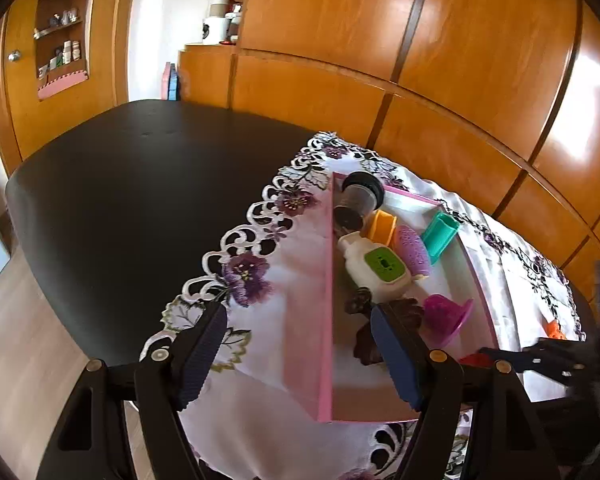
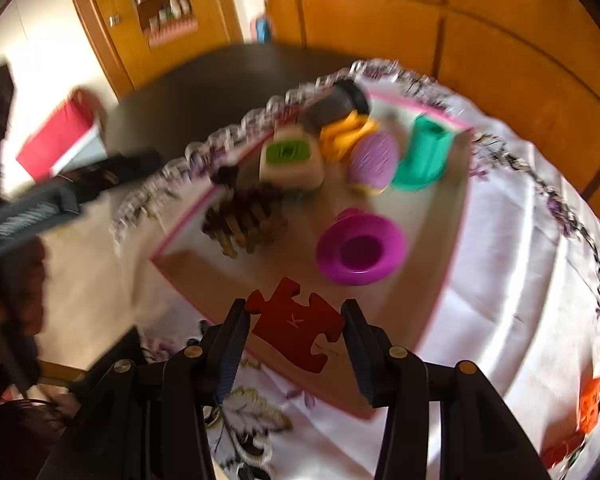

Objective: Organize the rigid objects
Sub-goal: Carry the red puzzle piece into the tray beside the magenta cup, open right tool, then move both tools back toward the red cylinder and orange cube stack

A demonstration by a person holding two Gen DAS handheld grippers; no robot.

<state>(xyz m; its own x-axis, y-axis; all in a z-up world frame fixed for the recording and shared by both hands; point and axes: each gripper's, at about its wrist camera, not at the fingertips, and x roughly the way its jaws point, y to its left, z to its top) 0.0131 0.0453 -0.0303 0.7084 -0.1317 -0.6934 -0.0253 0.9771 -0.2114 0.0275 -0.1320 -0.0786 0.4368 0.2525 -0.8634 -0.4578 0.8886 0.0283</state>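
At nine o'clock of the pink tray (image 1: 326, 320), the left claw (image 1: 300, 356) is held wide and empty above the tray's near wall and the embroidered cloth (image 1: 260, 280) on the desk (image 1: 120, 184). Toward three o'clock, the red puzzle piece (image 2: 296, 322) is clamped by the right claw (image 2: 296, 330) at its two flat edges, over the tray's six-o'clock corner. The piece is judged light, thin and stiff, probably foam or wood; edge grips suit it, though twisting is risked near its knobs.
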